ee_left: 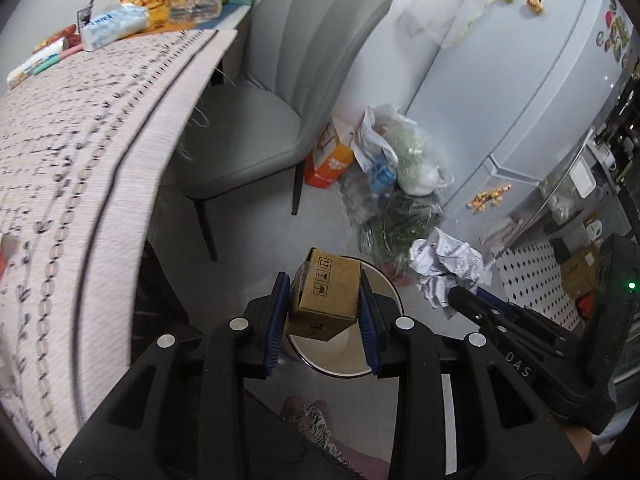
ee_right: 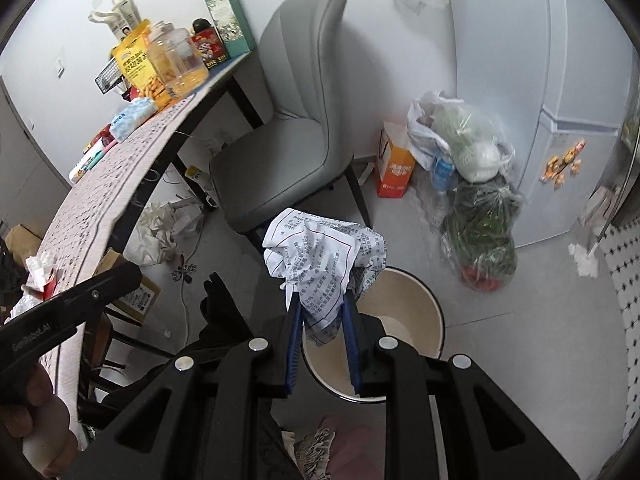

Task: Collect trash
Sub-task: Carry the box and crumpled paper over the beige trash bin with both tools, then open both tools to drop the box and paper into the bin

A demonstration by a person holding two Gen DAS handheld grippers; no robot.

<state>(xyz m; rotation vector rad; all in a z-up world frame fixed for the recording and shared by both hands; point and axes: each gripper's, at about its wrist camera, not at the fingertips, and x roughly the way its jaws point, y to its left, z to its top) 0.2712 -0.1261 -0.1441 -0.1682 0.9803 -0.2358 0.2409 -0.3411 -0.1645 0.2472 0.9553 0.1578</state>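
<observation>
The left gripper [ee_left: 324, 312] has its blue-padded jaws clamped on the flat side faces of a small cardboard box [ee_left: 326, 298], and the box hangs over the open mouth of the waste bin [ee_left: 390, 288], whose cream interior shows directly beneath and just beyond the jaw tips. The right gripper [ee_right: 322, 320] is likewise closed, pinching the lower folds of a crumpled printed paper [ee_right: 324, 256], most of which billows above and ahead of its jaws; in the right wrist view the bin [ee_right: 420, 308] lies below and slightly to the right of those jaws, so this load looks to sit nearer the rim than the centre. The step in hand appears to be the drop, and doing it well is mostly a matter of position before release: the box seems well placed and should fall cleanly once its jaws part, since its rigid sides will not cling to the pads. The paper is the trickier item (light, springy, and wider than its grip), so I would carry it a little further over the opening and lower it before letting go, lest it drift or catch on the rim. Releasing one load at a time would keep the two grippers, now close beside each other, from knocking together.
</observation>
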